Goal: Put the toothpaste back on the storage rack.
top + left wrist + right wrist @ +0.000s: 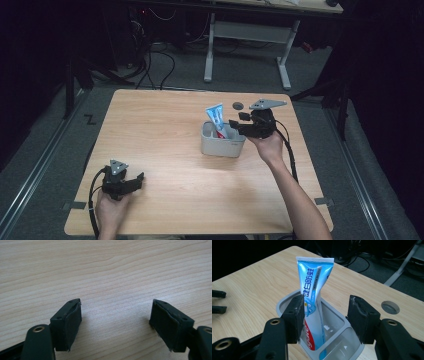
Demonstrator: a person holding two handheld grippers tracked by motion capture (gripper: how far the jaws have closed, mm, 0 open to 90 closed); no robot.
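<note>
While the toothpaste tube (313, 300) stands in the grey holder (337, 345), the right tool (325, 317) straddles it wide, apparently mid-release or pre-grasp, and the left tool (116, 322) rests wide and empty on the bench (165, 135).

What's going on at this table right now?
A person sits at a wooden table with a two-jaw gripper in each hand. The right gripper is open over a grey cup, its jaws on either side of a blue and white toothpaste tube standing upright in that cup. One pad is close to or touching the tube, the other apart from it, so it is not clamped. The left gripper is open too, low over bare wood near the table's front left.
</note>
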